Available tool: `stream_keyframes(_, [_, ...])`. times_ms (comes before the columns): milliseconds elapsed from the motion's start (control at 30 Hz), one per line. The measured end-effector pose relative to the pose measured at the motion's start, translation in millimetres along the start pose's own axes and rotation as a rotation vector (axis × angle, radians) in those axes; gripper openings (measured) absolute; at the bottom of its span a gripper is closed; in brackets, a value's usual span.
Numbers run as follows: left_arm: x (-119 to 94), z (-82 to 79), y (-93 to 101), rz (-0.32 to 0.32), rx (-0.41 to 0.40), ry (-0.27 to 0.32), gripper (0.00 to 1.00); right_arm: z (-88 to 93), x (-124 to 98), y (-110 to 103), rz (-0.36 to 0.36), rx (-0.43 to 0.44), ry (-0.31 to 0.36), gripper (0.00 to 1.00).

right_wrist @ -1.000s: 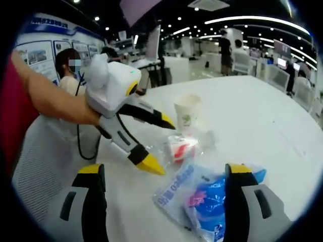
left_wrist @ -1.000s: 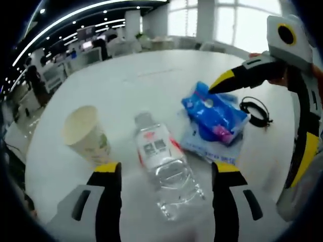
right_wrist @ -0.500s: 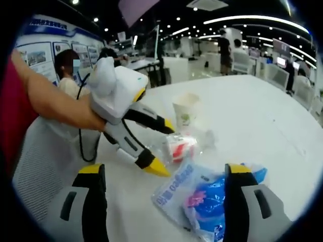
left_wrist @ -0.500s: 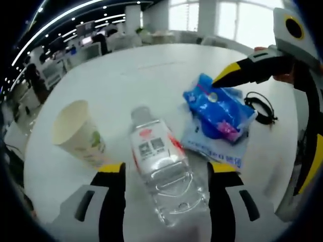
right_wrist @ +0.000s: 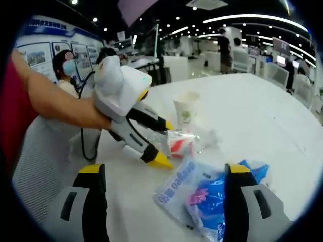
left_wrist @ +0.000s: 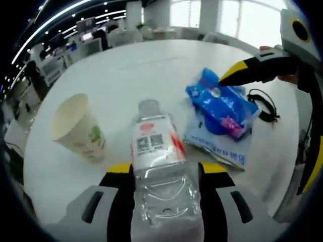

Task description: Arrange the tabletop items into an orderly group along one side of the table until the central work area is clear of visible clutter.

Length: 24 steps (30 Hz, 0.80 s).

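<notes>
In the left gripper view, the left gripper (left_wrist: 165, 174) had its 2 yellow-tipped jaws set on either side of a clear plastic water bottle (left_wrist: 160, 169) lying on its side on the round white table (left_wrist: 126, 80), cap pointing away from the camera; the jaws sat right against the bottle's flanks, though a firm squeeze could not be told. Just left of the bottle a paper cup (left_wrist: 76, 128) stood on the table, its open mouth turned toward the camera. To the right of the bottle lay a blue tissue pack (left_wrist: 223, 108), resting on a flat blue-printed plastic bag (left_wrist: 222, 146), and beyond the pack a coiled black cable (left_wrist: 262, 103) lay near the table's right edge. The right gripper (left_wrist: 237, 75) reached in from the right, one yellow tip just above the far end of the tissue pack. In the right gripper view, the right gripper's (right_wrist: 164, 174) jaws stood wide apart with nothing between them, the tissue pack (right_wrist: 217, 199) and the plastic bag (right_wrist: 179, 189) lying on the table (right_wrist: 262, 116) near them. Farther off, the left gripper (right_wrist: 164, 143), held in a hand (right_wrist: 93, 118), had its jaws around the water bottle (right_wrist: 184, 142), with the paper cup (right_wrist: 185, 112) standing just behind.
</notes>
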<state>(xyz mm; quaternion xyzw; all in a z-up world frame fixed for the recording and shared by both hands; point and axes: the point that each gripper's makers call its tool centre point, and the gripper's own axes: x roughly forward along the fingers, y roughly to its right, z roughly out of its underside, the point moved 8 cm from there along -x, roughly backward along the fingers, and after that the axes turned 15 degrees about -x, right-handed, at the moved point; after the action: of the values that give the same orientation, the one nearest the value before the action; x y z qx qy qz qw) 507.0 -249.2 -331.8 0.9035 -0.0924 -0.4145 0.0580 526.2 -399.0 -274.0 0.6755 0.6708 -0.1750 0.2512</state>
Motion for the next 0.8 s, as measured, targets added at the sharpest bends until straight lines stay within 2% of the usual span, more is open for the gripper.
stream_keyframes(333, [-0.5,1.5,-2.1,0.015,-0.01,0.019,0.44,1.6,3.3,-0.5,-0.004,0.003,-0.002,0.95])
stream_keyframes(400, [-2.7,-3.7,-1.0,0.033,-0.02,0.057,0.42,1.4,3.8,0.0,-0.004,0.003,-0.001,0.95])
stream_keyframes(600, [-3.2,-5.2,-2.7,0.029,-0.001,0.062,0.4,0.6,5.5,2.3,-0.003,0.009,0.003,0.94])
stream_keyframes(800, [-5.0,-6.7,-3.7,0.035,-0.025,0.067,0.38,-1.3,5.7,5.4,0.004,0.014,0.01,0.93])
